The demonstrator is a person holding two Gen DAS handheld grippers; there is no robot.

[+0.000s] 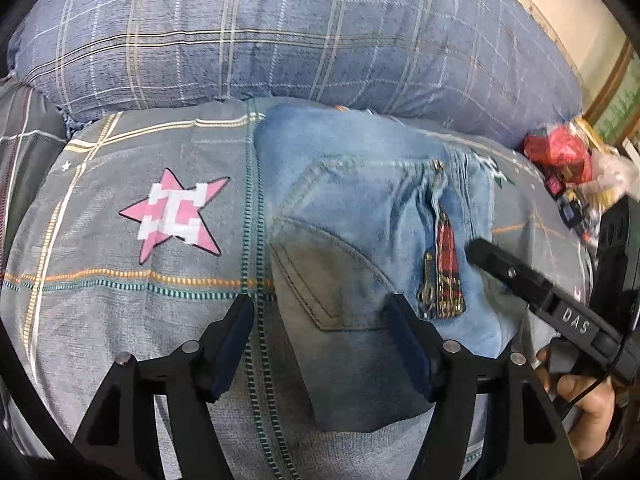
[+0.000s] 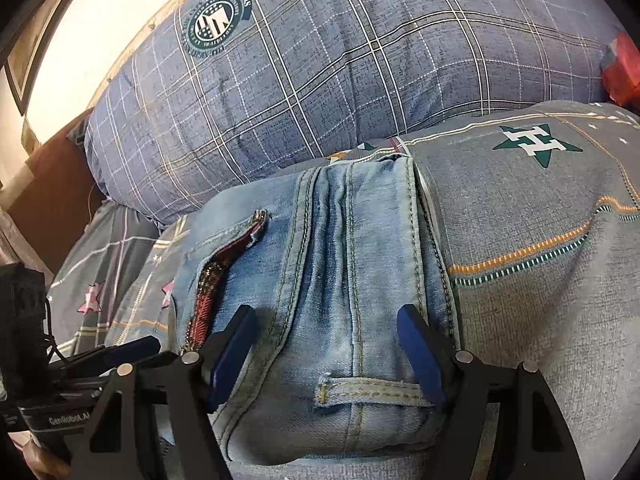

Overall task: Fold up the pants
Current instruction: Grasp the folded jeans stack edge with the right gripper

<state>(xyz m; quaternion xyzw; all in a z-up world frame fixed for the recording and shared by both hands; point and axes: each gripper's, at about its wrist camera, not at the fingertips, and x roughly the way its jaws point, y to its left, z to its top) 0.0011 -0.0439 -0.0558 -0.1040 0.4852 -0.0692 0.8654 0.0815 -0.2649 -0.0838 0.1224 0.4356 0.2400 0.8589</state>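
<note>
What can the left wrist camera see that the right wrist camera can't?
Only the left wrist view shows the pink star on the bedsheet, the jeans' back pocket and a red packet.

Only the right wrist view shows the green star, the round badge on the pillow and the belt loop.

Both show the folded jeans, the checked pillow, and each open tool: left tool, right tool.

"DAS" marks the right hand-held gripper [image 1: 472,252]; "GenRobot.AI" the left hand-held gripper [image 2: 132,350].
</note>
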